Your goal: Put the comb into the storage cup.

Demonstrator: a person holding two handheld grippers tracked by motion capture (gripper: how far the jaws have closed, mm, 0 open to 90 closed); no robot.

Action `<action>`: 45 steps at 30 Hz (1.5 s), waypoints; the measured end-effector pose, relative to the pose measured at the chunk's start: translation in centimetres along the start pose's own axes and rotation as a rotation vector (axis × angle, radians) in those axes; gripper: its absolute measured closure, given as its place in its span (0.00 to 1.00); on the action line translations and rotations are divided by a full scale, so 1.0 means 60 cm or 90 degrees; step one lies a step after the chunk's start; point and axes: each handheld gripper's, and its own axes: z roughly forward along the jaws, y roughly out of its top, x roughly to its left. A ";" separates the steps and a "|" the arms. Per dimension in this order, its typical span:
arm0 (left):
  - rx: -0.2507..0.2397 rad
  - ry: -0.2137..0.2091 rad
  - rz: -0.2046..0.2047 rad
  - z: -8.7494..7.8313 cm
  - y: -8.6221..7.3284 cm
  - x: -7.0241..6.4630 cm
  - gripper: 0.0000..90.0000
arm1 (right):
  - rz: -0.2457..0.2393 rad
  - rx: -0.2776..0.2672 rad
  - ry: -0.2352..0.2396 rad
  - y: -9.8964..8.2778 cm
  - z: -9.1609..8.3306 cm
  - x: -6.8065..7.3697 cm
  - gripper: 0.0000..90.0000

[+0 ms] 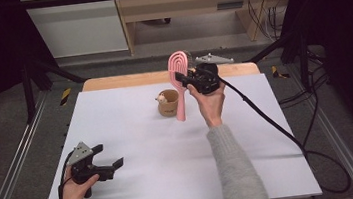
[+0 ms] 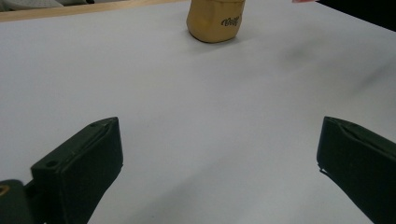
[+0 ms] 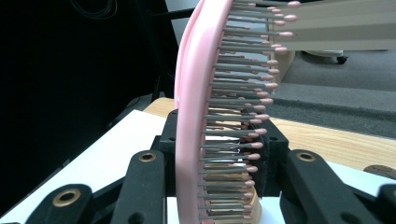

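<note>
A pink hairbrush (image 1: 179,81) hangs upright above the white table (image 1: 135,149), handle down, with my right gripper (image 1: 185,77) shut on its head. In the right gripper view the pink brush (image 3: 196,116) stands edge-on between the jaws, its grey pink-tipped bristles (image 3: 243,107) pointing right. Just left of the handle stands a tan cup (image 1: 168,103) holding a small pale object (image 1: 162,99). The same cup (image 2: 215,19) shows at the top of the left gripper view. My left gripper (image 1: 109,156) rests low at the table's front left, open, nothing between its jaws.
A wooden strip (image 1: 127,81) runs along the table's far edge. A black cable (image 1: 267,119) trails from the right gripper across the table's right side to the floor. Metal rails (image 1: 12,173) flank the table. A wooden cabinet (image 1: 178,3) stands behind.
</note>
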 end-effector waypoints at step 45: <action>0.005 -0.002 -0.002 0.003 -0.004 0.003 0.01 | 0.014 -0.056 -0.038 0.040 0.050 -0.008 0.71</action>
